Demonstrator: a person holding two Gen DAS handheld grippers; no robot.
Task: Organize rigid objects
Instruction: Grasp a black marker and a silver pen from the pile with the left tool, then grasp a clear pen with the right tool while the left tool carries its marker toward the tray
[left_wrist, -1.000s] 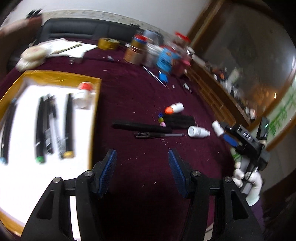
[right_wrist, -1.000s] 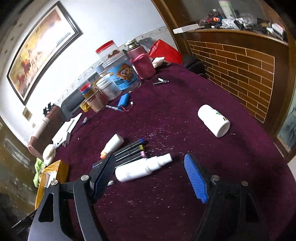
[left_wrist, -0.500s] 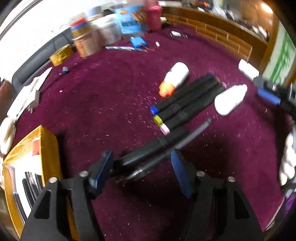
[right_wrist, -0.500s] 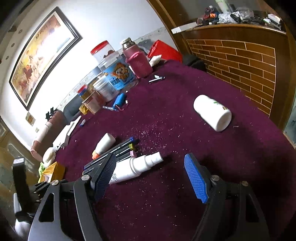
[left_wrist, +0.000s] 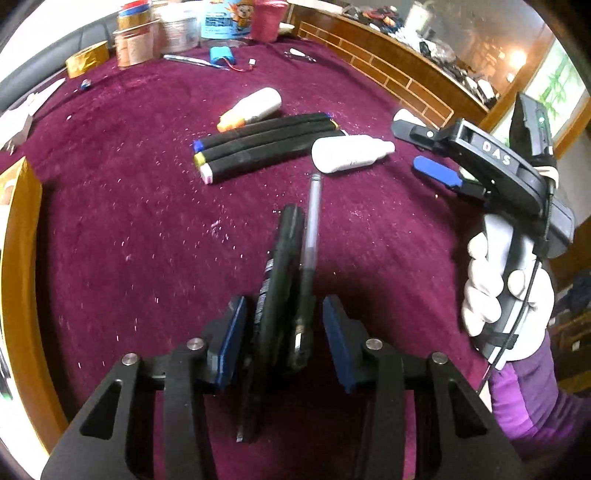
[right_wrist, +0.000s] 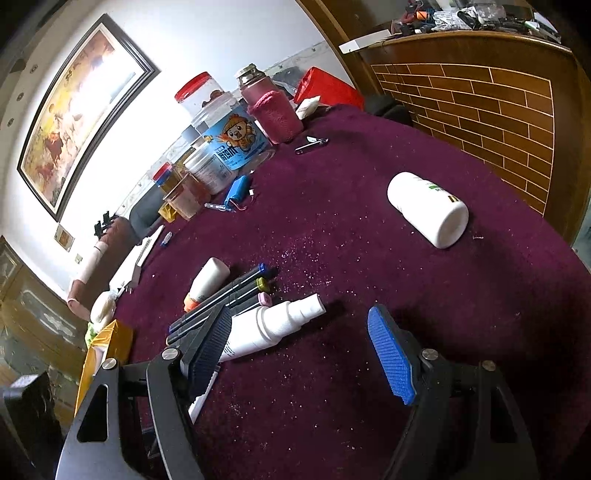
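A: Left claw (left_wrist: 282, 325)?
B: Closing, half-wide. Black marker (left_wrist: 280, 273) and grey pen (left_wrist: 312, 218) lie between the pads on the counter (left_wrist: 129, 206); pads not pressing yet.

A: Right claw (right_wrist: 299, 350)?
B: Wide, released, nothing gripped. Spray bottle (right_wrist: 273, 325) lies just past its left pad; white bottle (right_wrist: 428, 208) well apart, far right.

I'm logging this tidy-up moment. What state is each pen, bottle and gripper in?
left gripper: jaws closing, black marker and pen between them
black marker: lying between pads
grey pen: lying beside it
three markers: capped, side by side
spray bottle: on its side
white bottle: on its side
right gripper: open, empty
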